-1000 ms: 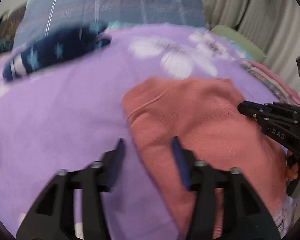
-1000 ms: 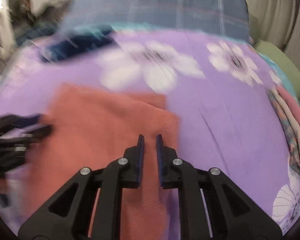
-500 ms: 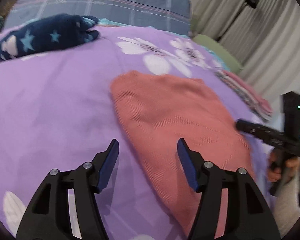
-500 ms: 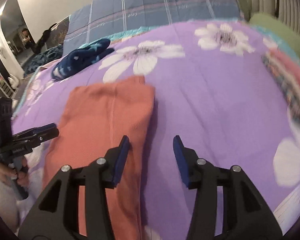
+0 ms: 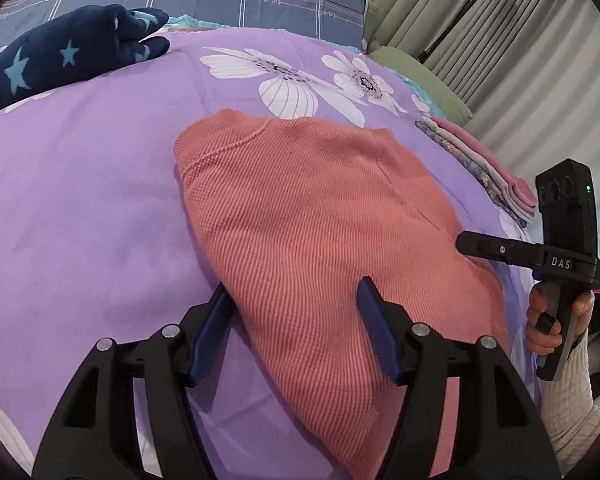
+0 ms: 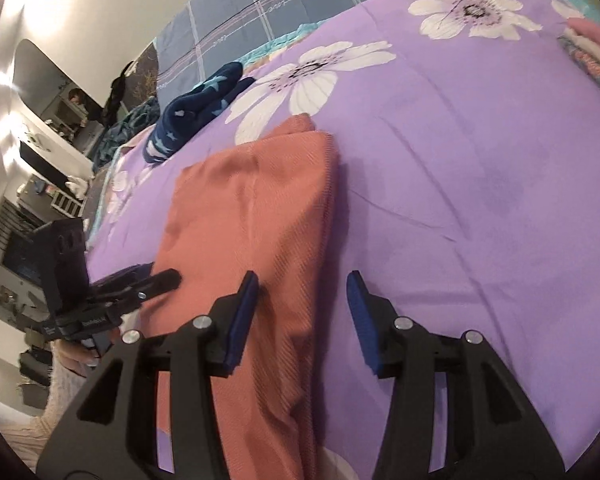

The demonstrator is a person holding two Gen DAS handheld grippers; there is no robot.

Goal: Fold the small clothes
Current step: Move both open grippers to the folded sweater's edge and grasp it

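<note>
Purple floral bedspread (image 5: 80, 200) carries soft, limp coral knit garment (image 5: 308, 220); both claws spread, left claw (image 5: 292, 320), right claw (image 6: 302, 312); pinch edges near 6 o'clock.

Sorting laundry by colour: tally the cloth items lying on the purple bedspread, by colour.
Salmon-orange knit garment: 1
Navy star-print fleece piece: 1
Stack of folded pink and floral clothes: 1 stack, its pieces too small to count
Total: 3
</note>
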